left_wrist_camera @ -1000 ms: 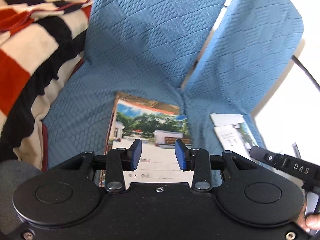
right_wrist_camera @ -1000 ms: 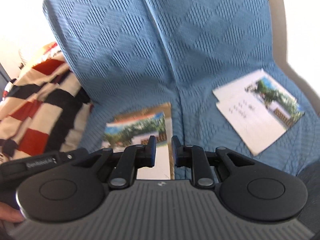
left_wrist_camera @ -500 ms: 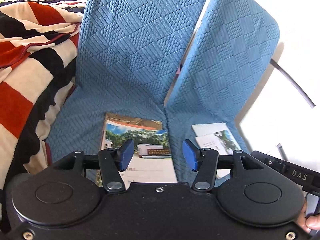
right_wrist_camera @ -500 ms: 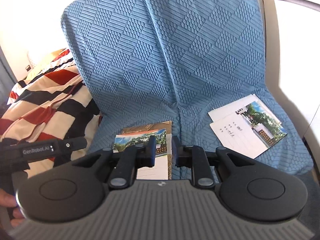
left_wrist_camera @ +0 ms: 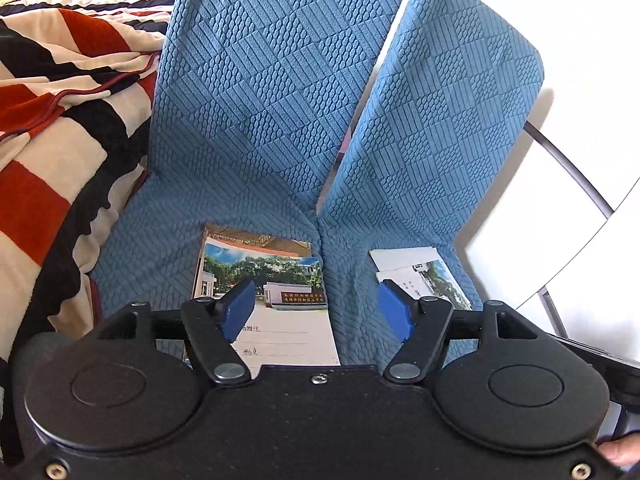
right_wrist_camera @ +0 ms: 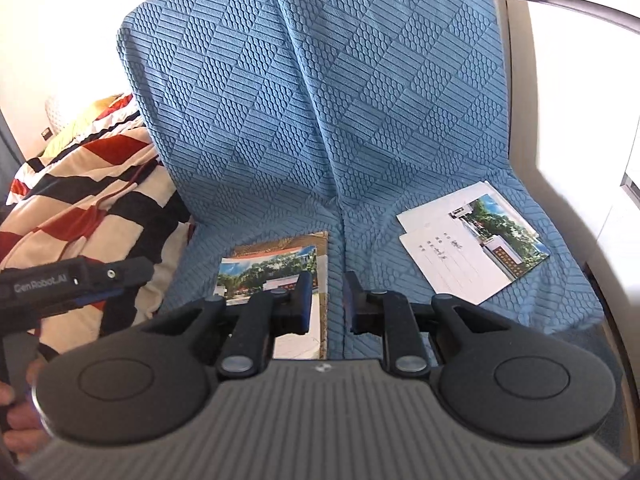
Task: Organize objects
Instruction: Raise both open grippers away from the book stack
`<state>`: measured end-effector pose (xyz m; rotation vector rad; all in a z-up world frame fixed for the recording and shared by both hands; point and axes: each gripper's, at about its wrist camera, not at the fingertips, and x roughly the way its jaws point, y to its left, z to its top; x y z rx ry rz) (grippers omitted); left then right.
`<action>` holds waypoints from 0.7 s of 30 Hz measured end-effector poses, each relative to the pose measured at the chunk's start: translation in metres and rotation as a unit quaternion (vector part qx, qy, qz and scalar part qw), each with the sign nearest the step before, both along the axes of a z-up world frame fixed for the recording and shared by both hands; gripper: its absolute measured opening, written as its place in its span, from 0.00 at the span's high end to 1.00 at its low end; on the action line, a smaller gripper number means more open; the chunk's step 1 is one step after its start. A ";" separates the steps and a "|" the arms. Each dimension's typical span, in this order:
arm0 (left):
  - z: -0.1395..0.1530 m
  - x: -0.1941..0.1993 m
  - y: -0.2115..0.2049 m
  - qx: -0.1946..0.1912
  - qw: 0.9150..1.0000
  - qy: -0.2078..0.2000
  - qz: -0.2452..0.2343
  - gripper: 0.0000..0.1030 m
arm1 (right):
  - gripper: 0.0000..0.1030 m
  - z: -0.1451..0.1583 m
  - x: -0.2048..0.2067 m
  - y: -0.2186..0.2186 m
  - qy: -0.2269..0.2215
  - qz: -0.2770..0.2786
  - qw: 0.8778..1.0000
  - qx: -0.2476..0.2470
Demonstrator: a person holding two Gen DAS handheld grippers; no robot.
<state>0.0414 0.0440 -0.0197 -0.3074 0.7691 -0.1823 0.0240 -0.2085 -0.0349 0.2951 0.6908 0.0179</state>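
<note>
Two blue-covered seats stand side by side. A stack of photo-cover booklets (left_wrist_camera: 272,280) lies flat on the left seat (left_wrist_camera: 160,248). My left gripper (left_wrist_camera: 318,312) hovers above its near end, jaws opening, with nothing between the blue pads. More booklets (left_wrist_camera: 424,276) lie askew on the right seat. In the right wrist view the left stack (right_wrist_camera: 276,264) lies just beyond my right gripper (right_wrist_camera: 327,300). Its jaws stand a narrow gap apart and hold nothing. The right stack (right_wrist_camera: 472,240) sits off to its right.
A red, black and cream striped blanket (left_wrist_camera: 60,120) is heaped left of the seats, also in the right wrist view (right_wrist_camera: 80,208). Tall blue backrests (right_wrist_camera: 320,100) rise behind. A dark curved bar (left_wrist_camera: 568,168) runs along the right. A hand (right_wrist_camera: 16,420) shows at the lower left.
Both grippers have risen and drawn back from the seats, so the backrests show fully. The left jaws have spread wider. The right jaws keep the same narrow gap.
</note>
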 end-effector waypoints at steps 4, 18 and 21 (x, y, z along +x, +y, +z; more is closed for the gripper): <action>0.001 -0.001 -0.004 0.001 1.000 -0.001 -0.001 0.30 | 0.80 0.000 -0.003 -0.002 0.002 -0.001 1.000 -0.005; 0.002 -0.001 -0.030 0.007 1.000 -0.002 -0.029 0.20 | 0.68 -0.003 -0.009 -0.015 0.002 -0.016 1.000 -0.019; 0.001 0.000 -0.037 0.013 0.999 -0.003 -0.033 0.20 | 0.68 -0.003 -0.012 -0.020 -0.001 -0.021 0.999 -0.025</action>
